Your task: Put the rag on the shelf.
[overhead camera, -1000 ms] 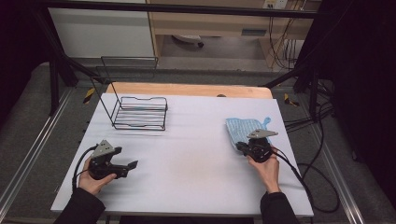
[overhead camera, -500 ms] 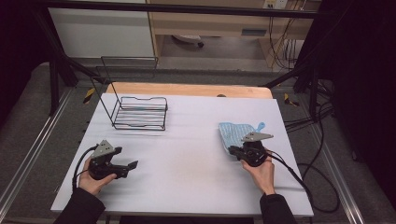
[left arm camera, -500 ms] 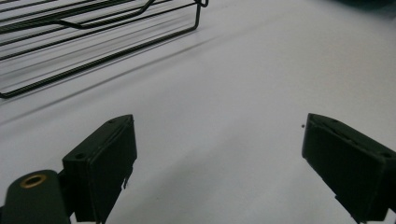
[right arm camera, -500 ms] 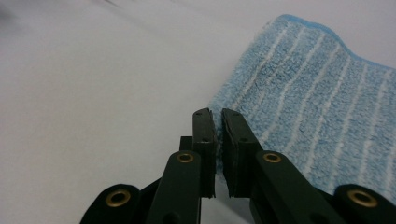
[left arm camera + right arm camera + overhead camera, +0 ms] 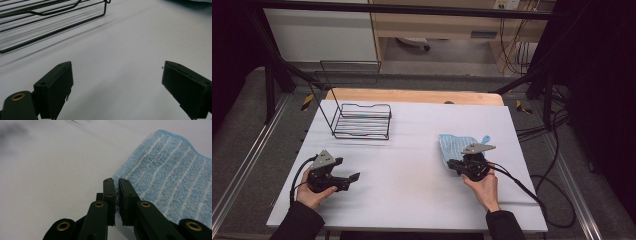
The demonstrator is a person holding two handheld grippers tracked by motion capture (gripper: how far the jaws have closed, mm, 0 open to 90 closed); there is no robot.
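A blue towel [image 5: 455,145] with pale stripes lies on the white table [image 5: 412,190], right of centre. My right gripper [image 5: 451,165] sits at the towel's near edge. In the right gripper view its jaws [image 5: 116,182] are pressed together, pinching the edge of the towel [image 5: 170,177]. My left gripper [image 5: 354,177] rests low over the front left of the table, pointing right. In the left gripper view its jaws [image 5: 117,82] stand wide apart with only bare table between them.
A black wire rack [image 5: 362,121] stands at the back left of the table, and the left gripper view shows the rack [image 5: 50,17] along its top. A wooden board [image 5: 412,96] runs along the far edge. Cables [image 5: 532,190] trail off the right side.
My right gripper has moved left and toward the person, and the towel has slid left with it. The left gripper has stayed where it was.
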